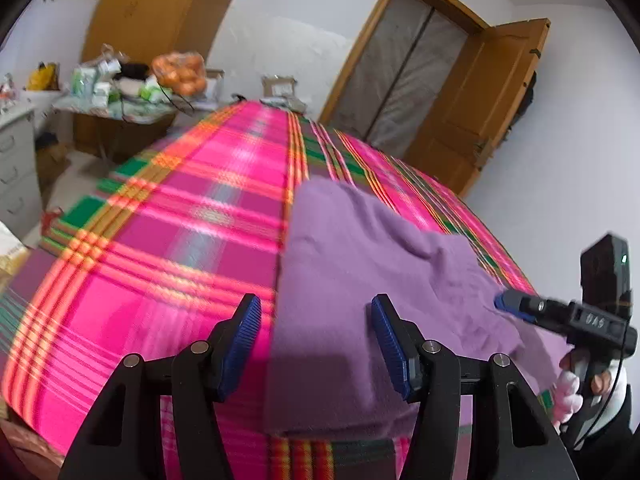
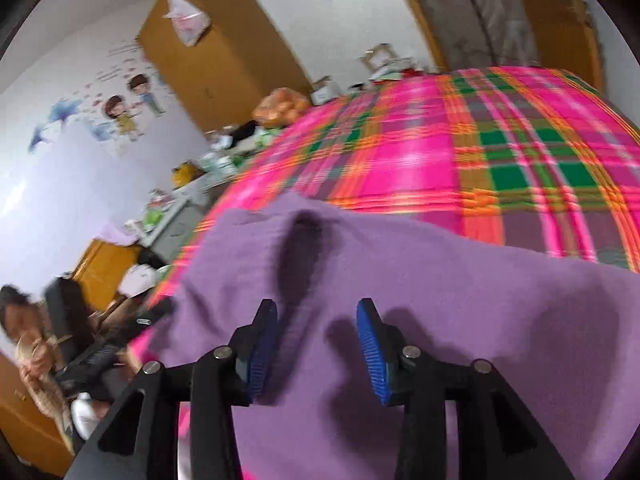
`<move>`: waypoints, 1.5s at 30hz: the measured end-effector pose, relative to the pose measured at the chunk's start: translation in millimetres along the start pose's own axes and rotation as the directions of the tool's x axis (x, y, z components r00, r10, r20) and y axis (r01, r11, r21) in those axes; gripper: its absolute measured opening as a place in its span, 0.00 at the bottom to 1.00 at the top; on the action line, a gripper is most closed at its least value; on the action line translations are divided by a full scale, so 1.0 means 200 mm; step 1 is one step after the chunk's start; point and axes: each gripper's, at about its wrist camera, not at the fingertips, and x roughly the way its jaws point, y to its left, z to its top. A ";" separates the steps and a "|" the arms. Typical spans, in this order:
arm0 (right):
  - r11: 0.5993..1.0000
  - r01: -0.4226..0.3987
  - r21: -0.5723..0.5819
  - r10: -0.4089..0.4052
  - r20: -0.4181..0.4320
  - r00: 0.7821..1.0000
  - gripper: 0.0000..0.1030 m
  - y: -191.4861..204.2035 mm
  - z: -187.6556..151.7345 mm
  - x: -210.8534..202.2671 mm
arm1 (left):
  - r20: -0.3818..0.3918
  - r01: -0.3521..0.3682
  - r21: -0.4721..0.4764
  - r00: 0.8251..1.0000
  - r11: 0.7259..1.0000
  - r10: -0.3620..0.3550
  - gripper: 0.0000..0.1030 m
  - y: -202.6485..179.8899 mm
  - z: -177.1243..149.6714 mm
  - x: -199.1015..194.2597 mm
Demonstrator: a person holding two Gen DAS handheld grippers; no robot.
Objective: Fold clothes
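Purple garment (image 1: 360, 264) lies spread on the pink plaid bedspread (image 1: 168, 216), filling the 3 to 6 o'clock part of the left wrist view. Left gripper (image 1: 316, 344) hangs wide open over the cloth's left edge, holding nothing. Right gripper (image 2: 317, 350) is wide open too, empty above the purple fabric, and shows up at 4 o'clock in the left view, gripped by a hand (image 1: 576, 384).

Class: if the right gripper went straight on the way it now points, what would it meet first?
Most likely the purple fleece garment lying on the pink plaid bedcover; the open right gripper points onto it, though depth is unclear.
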 end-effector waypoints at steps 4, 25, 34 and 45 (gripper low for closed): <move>1.000 0.003 -0.014 -0.004 -0.059 0.998 0.43 0.08 0.01 0.11 | -0.008 0.018 0.014 1.000 1.000 -0.018 0.58 0.00 -0.02 -0.01; 0.998 0.019 0.057 -0.012 -0.121 0.993 0.27 0.01 0.15 0.32 | -0.004 0.021 0.044 1.000 0.999 -0.021 0.58 0.01 -0.05 -0.06; 0.988 -0.094 0.124 0.105 -0.079 0.991 0.10 0.04 0.16 0.18 | -0.009 0.037 0.045 0.999 0.998 -0.036 0.58 0.02 -0.05 -0.06; 0.966 -0.001 0.259 0.029 -0.106 0.994 0.14 -0.18 0.11 0.21 | -0.010 0.040 0.033 0.999 0.999 -0.040 0.58 0.03 -0.03 -0.08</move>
